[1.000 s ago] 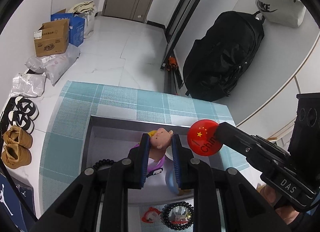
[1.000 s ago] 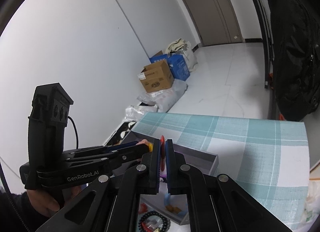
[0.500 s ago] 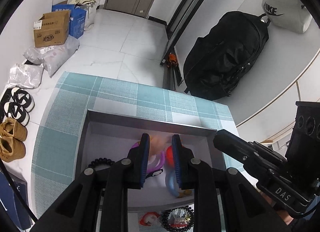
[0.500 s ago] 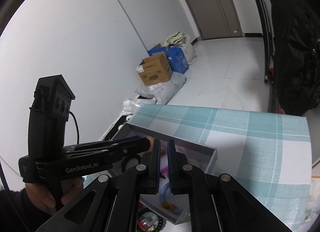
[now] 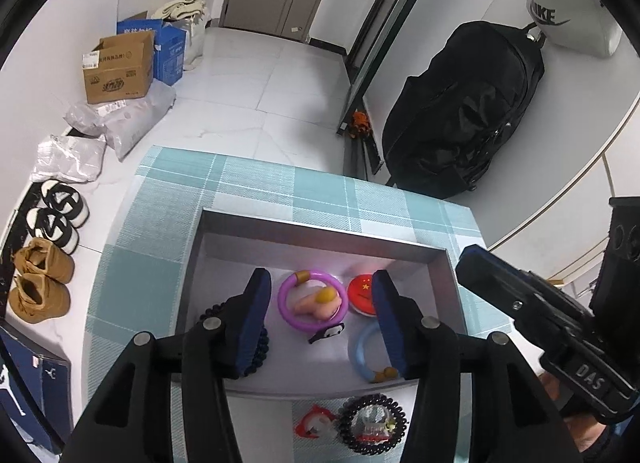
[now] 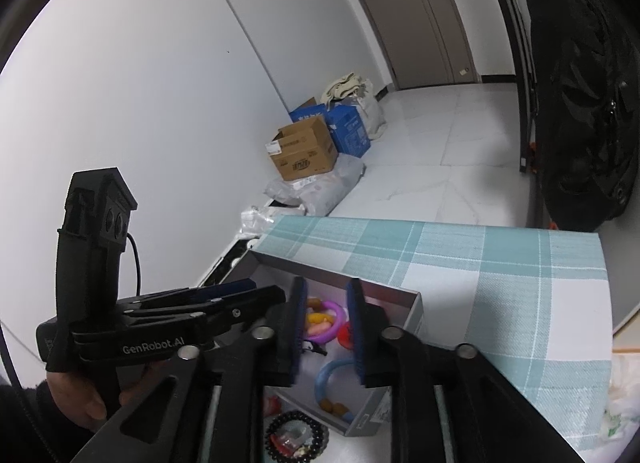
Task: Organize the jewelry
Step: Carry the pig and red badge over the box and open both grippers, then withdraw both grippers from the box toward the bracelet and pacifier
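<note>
A grey open box sits on a teal plaid cloth. Inside lie a purple ring with a pink figure, a red flag badge, a blue ring and black beads. My left gripper is open and empty above the box. My right gripper is open and empty over the box; the purple ring, red badge and blue ring show between its fingers.
In front of the box lie a black bead bracelet and a small red charm. On the floor are cardboard boxes, shoes and a black backpack. The cloth's edge drops off at the right.
Both grippers opened. The left let the pink figure fall into the box and the right let the red badge fall beside it. Both objects now lie in the box.
</note>
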Demonstrator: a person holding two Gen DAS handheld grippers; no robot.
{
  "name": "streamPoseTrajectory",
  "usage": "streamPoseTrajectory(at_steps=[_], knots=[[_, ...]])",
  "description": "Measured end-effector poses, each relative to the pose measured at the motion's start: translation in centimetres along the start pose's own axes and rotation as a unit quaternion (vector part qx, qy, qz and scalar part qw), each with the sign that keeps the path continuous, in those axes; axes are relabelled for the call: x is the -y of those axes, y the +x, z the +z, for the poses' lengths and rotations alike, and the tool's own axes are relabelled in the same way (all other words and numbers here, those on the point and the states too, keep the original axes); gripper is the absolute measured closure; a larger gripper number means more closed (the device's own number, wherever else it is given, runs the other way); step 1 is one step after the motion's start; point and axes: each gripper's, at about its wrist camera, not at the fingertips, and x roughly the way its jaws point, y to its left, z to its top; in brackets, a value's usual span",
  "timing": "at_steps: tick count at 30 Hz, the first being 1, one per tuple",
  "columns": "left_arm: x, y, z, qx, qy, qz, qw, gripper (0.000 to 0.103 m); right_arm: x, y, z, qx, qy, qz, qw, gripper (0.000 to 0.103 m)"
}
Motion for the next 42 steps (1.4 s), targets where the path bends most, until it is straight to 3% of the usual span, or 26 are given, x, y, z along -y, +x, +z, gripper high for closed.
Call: streamPoseTrajectory(at_steps=[7, 15, 20, 29, 33, 42], knots=[[0.3, -1.2, -0.6, 0.024, 0.006, 0.015, 0.9996, 0.047, -0.7, -1.2, -0.5, 0.015, -0.005, -0.003, 1.0, 0.056], [0.6, -3.0, -2.2, 0.045, 0.014, 0.046, 0.9978, 0.043, -1.5, -3.1, -1.8, 0.02, -0.013, -0.021, 0.999, 0.044], [1.3, -4.8, -3.5, 0.076, 0.023, 0.08, 0.9936, 0.033, -2.2, -4.1, -2.9, 0.024, -0.01, -0.022, 0.999, 0.037], [1.6, -5.9, -5.7, 0.068, 0.021, 0.069, 0.9951, 0.025, -3.5, -5.5, -5.0, 0.025, -0.027, -0.041, 0.998, 0.02], [1.1, -6.5, -7.0, 0.061, 0.007, 0.057, 0.9965, 0.019, -3.8, -5.6, -6.2, 0.012, -0.029, -0.05, 0.998, 0.02], [1.1, -5.5, -9.3, 0.034, 0.028, 0.07, 0.9966, 0.019, -4.9, -3.8, -8.7, -0.043, -0.06, -0.061, 0.995, 0.019]])
